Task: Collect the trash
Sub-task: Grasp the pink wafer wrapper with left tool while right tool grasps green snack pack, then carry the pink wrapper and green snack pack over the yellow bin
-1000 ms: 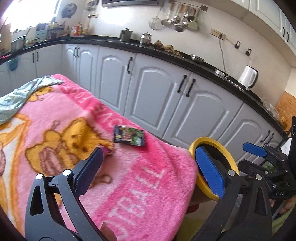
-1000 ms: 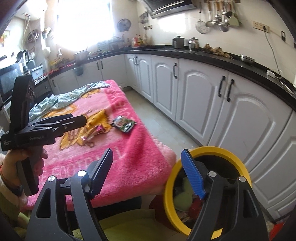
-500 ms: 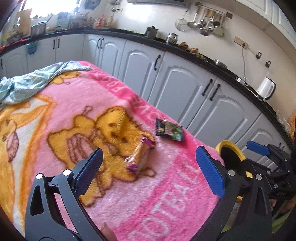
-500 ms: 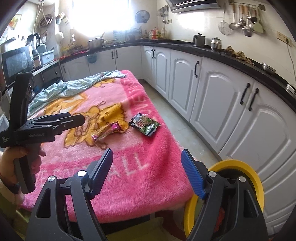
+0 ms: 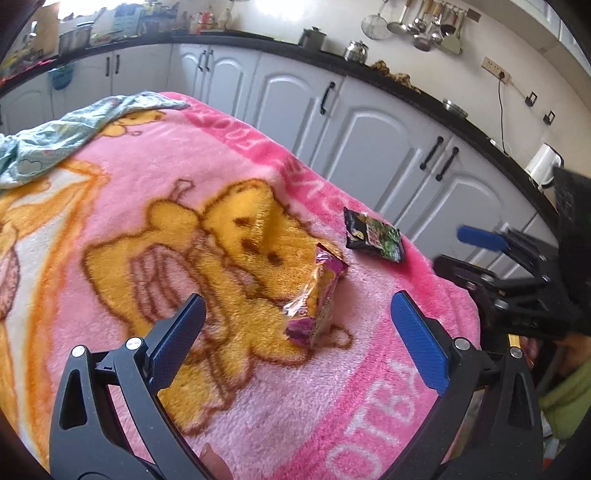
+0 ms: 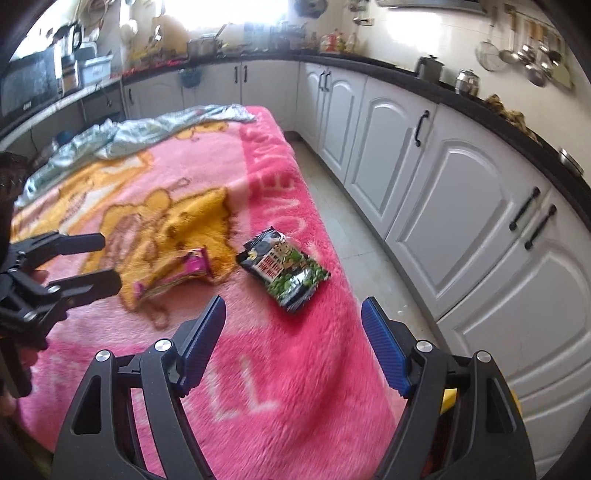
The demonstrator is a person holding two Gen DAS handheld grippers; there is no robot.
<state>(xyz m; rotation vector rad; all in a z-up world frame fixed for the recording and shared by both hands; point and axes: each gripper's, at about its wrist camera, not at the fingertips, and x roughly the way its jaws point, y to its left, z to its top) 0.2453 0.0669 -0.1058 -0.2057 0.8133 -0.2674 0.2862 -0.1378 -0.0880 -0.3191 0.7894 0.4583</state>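
Pink blanket [image 6: 295, 387]; both claws wide open, empty.

1. Both views are bright, lit by daylight.
2. In the right wrist view, the light comes from a window [image 6: 236, 18] at the top, which is overexposed to white.
3. In the left wrist view, a white glare sits in the top left corner.
4. The white cabinets [image 6: 465, 192] reflect the light softly; the shadows on the pink blanket [image 5: 258, 387] are weak.
5. Motion blur smears the blanket pile and the dark snack packet [image 6: 286, 267] a little.
6. The fisheye lens bends the countertop [image 5: 369, 70] into a curve.
7. The corners of each picture are black.
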